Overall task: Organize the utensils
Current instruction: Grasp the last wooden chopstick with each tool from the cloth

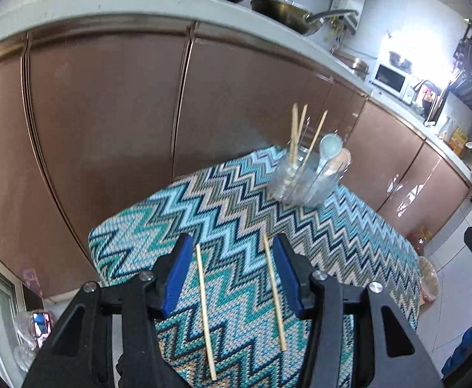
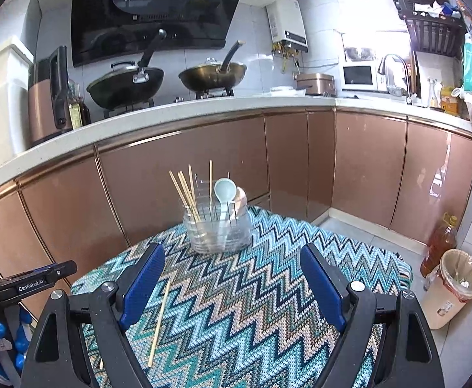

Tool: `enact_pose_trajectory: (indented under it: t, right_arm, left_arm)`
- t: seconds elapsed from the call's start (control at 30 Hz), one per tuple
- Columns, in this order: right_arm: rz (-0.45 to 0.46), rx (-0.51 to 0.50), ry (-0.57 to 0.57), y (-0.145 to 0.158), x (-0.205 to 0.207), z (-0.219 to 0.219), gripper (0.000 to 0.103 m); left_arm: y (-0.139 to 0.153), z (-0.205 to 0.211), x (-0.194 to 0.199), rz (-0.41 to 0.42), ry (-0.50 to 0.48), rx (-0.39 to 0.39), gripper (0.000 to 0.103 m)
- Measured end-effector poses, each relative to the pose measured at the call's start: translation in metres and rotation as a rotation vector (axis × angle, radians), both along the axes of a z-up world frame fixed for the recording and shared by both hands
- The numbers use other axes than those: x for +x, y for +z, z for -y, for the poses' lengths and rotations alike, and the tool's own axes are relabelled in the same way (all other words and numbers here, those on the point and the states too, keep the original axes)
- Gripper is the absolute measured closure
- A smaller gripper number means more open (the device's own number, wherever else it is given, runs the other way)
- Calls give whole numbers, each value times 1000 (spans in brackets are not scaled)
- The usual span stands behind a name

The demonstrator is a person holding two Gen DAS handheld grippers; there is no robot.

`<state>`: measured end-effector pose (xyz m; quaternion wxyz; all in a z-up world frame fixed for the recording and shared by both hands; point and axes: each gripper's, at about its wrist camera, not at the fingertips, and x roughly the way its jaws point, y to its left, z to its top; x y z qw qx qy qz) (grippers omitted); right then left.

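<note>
Two wooden chopsticks lie on the zigzag-patterned cloth (image 1: 236,213): one (image 1: 206,310) nearer the left blue pad, the other (image 1: 274,291) close to the right pad. My left gripper (image 1: 232,249) hovers over them, open, both sticks between its fingers and untouched. A clear holder (image 1: 303,177) at the cloth's far side carries several chopsticks and two spoons. In the right wrist view my right gripper (image 2: 232,258) is open and empty; one chopstick (image 2: 159,320) lies by its left finger, and the holder (image 2: 218,229) stands ahead of it.
Copper-coloured cabinet doors (image 2: 187,187) stand close behind the table under a white counter with two woks (image 2: 126,84). A bin (image 2: 452,291) and an oil bottle (image 2: 439,242) stand on the floor at the right. The other gripper's black handle (image 2: 25,281) shows at the left.
</note>
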<state>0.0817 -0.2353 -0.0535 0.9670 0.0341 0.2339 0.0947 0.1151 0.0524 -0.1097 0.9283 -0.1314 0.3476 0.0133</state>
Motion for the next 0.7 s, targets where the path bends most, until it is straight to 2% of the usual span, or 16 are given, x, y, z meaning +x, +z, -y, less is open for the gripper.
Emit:
enact_pose_trajectory:
  t: [0.4, 0.7]
  right_arm:
    - [-108, -24, 46, -27, 25, -13, 19]
    - [-244, -64, 162, -55, 58, -44, 19]
  left_arm:
    - [-30, -21, 21, -97, 22, -32, 54]
    - [-59, -28, 44, -211, 0, -74, 54]
